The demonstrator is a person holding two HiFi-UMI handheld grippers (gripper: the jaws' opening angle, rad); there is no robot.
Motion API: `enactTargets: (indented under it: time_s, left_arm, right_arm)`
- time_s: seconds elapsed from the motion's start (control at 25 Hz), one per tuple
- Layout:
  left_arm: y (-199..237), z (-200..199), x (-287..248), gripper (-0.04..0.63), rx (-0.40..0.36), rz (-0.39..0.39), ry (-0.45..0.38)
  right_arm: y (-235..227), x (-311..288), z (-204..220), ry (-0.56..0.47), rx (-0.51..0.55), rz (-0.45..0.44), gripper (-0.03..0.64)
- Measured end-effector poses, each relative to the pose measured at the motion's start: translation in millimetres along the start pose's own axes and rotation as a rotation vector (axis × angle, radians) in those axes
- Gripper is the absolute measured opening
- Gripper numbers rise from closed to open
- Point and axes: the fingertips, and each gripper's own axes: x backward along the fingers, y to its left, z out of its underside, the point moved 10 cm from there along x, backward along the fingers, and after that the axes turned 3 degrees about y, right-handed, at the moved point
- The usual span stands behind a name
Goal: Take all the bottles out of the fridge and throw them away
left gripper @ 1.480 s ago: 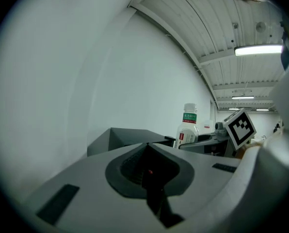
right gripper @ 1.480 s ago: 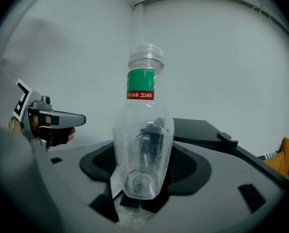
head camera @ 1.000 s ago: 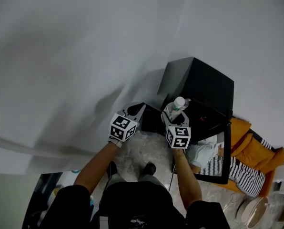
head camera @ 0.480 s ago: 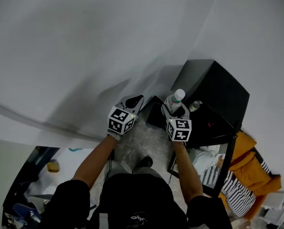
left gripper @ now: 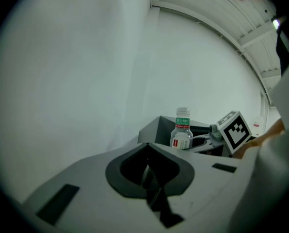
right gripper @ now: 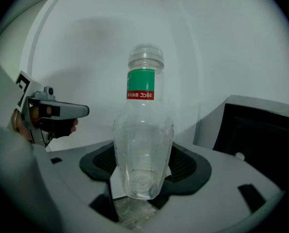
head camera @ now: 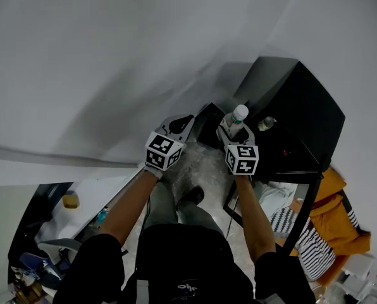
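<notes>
A clear plastic bottle (right gripper: 143, 144) with a green label stands upright between the jaws of my right gripper (right gripper: 142, 178), which is shut on its lower body. In the head view the bottle (head camera: 236, 119) and right gripper (head camera: 234, 130) are beside the black fridge (head camera: 296, 100). A small black bin (head camera: 207, 124) sits on the floor between the two grippers. My left gripper (head camera: 181, 120) hangs left of the bin, holding nothing. In the left gripper view, the left gripper (left gripper: 148, 154) has its jaws together, and the bottle (left gripper: 182, 132) shows beyond them.
The fridge's glass door (head camera: 302, 195) stands open at the right. Beyond it lie an orange cushion (head camera: 343, 220) and striped cloth (head camera: 299, 236). A white wall fills the upper half. Clutter (head camera: 68, 201) lies at the lower left. The floor (head camera: 201, 166) is pale and marbled.
Both grippers have sunk toward the bin, the right one still carrying the bottle. The head camera has swung, so the fridge now sits higher and further right.
</notes>
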Motion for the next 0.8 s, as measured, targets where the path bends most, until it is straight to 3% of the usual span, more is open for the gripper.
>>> enactTargets:
  time_s: [0.44,0.8]
  left_arm:
    - [27.0,44.9,-35.7,0.002,0.027,0.056,0.072]
    - [59.7,93.5,-98.9,0.002,0.053,0.124,0.137]
  right_arm:
    - [-4.0,-53.5,45.3,0.102,-0.047,-0.019,0.31]
    - [-37.6,-126.2,102.1,0.147,-0.125,0.012,0.31]
